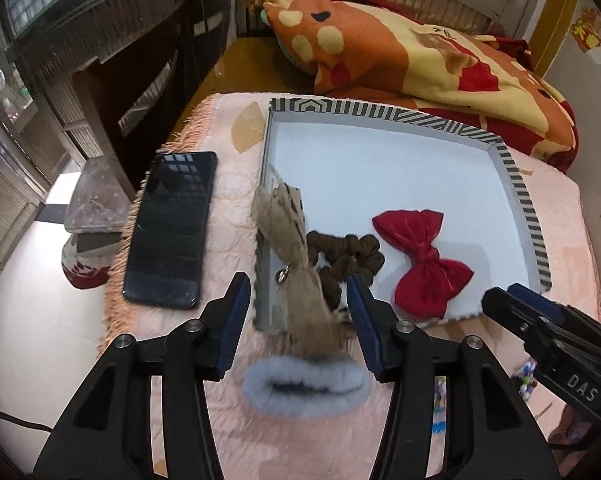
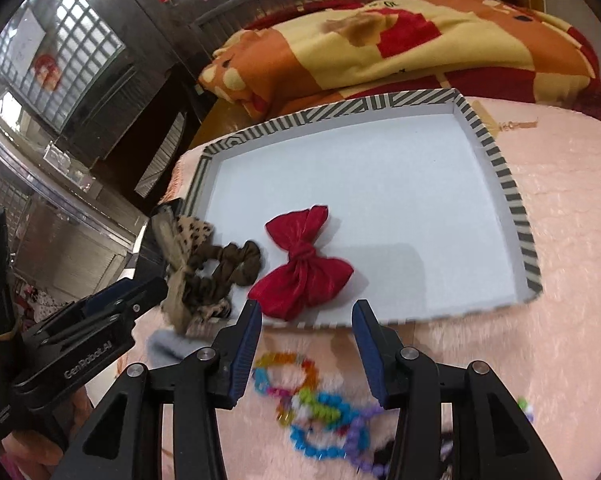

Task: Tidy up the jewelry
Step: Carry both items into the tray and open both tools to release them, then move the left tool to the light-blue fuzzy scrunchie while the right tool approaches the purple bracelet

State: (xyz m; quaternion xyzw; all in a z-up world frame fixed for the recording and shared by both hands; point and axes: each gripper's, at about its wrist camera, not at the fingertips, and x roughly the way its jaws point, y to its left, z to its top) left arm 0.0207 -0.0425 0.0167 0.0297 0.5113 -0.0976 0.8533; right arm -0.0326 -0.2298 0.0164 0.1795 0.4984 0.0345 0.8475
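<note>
Tray half filled, both grippers empty

Left to right: phone (image 1: 168, 228), then the left gripper (image 1: 296, 312) with fingers wide apart around nothing, the tan bow (image 1: 296, 256) draped over the tray (image 1: 520, 196) wall, brown scrunchie (image 1: 348, 256) and red bow (image 1: 420, 256) inside. Right gripper (image 2: 306, 344) is partly open, empty, above the bead bracelets (image 2: 316, 408) on the pink blanket (image 2: 540, 360). That tan bow looks likely to slide off if bumped.
</note>
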